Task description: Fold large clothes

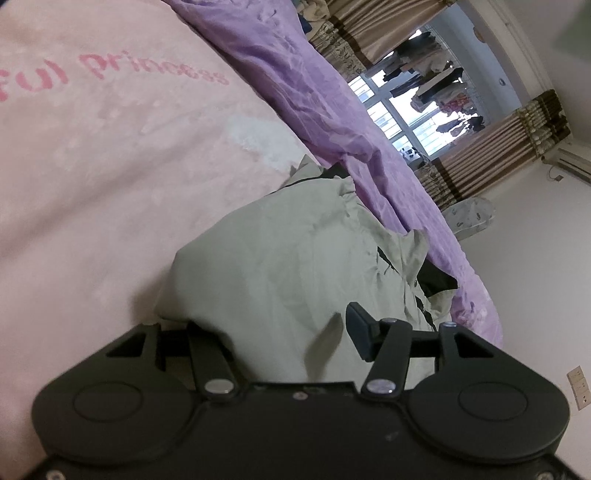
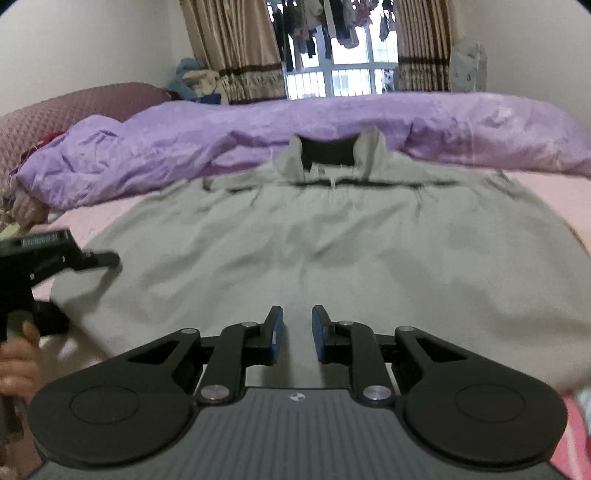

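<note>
A large grey-green jacket (image 2: pixel 332 236) lies spread flat on the bed, its dark-lined collar (image 2: pixel 327 153) at the far side. My left gripper (image 1: pixel 284 325) has a raised fold of the jacket (image 1: pixel 280 258) filling its jaws. The cloth covers one finger, and the other pad (image 1: pixel 360 328) presses against the fold. In the right wrist view the left gripper (image 2: pixel 105 260) sits at the jacket's left edge, held by a hand (image 2: pixel 18 354). My right gripper (image 2: pixel 297 332) hovers over the jacket's near hem, its jaws a narrow gap apart with nothing between them.
A crumpled purple duvet (image 2: pixel 221 144) runs along the far side of the bed. The jacket rests on a pink blanket (image 1: pixel 92 166) with pink lettering. Beyond are curtains (image 2: pixel 229 48), a window with hanging laundry (image 2: pixel 332 33), a fan (image 2: pixel 469 62) and a quilted headboard (image 2: pixel 74 107).
</note>
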{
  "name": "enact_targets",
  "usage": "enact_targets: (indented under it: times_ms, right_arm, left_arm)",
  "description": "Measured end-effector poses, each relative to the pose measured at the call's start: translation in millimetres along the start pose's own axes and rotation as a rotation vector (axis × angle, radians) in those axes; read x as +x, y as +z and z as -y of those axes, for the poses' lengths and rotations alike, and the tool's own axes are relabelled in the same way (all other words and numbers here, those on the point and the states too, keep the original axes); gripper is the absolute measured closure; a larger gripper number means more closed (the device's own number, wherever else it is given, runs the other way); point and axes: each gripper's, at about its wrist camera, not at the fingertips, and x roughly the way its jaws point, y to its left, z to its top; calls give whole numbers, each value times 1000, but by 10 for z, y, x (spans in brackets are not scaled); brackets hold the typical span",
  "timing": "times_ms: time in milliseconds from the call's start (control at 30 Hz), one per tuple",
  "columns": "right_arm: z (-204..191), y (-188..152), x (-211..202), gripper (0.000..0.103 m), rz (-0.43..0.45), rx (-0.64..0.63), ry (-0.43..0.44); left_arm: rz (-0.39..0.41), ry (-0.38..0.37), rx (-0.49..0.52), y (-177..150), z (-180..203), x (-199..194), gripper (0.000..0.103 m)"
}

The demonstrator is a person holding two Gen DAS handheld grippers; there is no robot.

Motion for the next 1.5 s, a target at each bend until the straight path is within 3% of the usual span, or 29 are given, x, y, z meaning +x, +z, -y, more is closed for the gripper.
enact_targets:
  times_ms: [167,300,400,433,600,767,867,933,1000,1067,1133,1167,1200,1233,1267,1300,1333,1400,1500]
  right_arm:
    - [30,-113,106,80,3,8,-12]
    - [29,-129,100,80,18,0,-18]
    - [151,-73,32,80,0,63,30]
    - [213,-59,-16,80,-1,92,49]
    - [551,-64,-258,76,32,118,-34]
    - [1124,-87,-497,76,69,250,-110]
    - [1443,-114,-683,76,106,303,-155]
    - [1662,-150,-824,76,129,336,-184]
    - [1853,-198,-939,75,143,361,-222]
    - [2018,-256,-1024,75,149,381,-266]
    - [2163,-318,-1084,75,143,405,-298]
    - [2223,-344,-1107,74,138,416,-307]
    - [2275,-368,-1126,74,134,427,-315]
    - [2313,-387,-1147,71,132,438,-318]
    - [2349,-399,-1165,70,134,450,-313]
    - [2371,-402,-1181,69,139,463,-305]
    - [2389,-394,-1188,68,144,481,-292]
    - [2403,-367,-1205,66,158,519,-240]
    - [2371,-304,-1193,55,183,549,-127]
  left_arm:
    - [1,12,25,-13,27,11,53]
    - [-8,49,49,-8,80,15,70]
    - [-7,26,39,23,125,-26,88]
    - [-3,14,47,39,161,-47,89]
    - [20,-159,90,85,551,-180,93]
    - [-17,-358,192,-98,1347,-129,94]
    - [-78,-521,258,-428,1908,7,94]
    - [-140,-585,317,-726,2231,153,94]
    - [-217,-610,396,-1139,2521,397,94]
    - [-329,-576,463,-1589,2690,756,94]
    - [-441,-464,581,-2052,2771,1155,90]
    - [-489,-385,669,-2278,2797,1337,82]
    - [-452,-348,758,-2436,2814,1377,79]
    - [-428,-357,809,-2488,2847,1337,72]
    - [-443,-376,835,-2489,2906,1288,46]
    - [-470,-392,822,-2432,2952,1245,34]
    - [-462,-406,806,-2352,2994,1140,34]
    - [-381,-405,834,-2181,3046,870,34]
    - [-219,-375,872,-1857,2965,380,28]
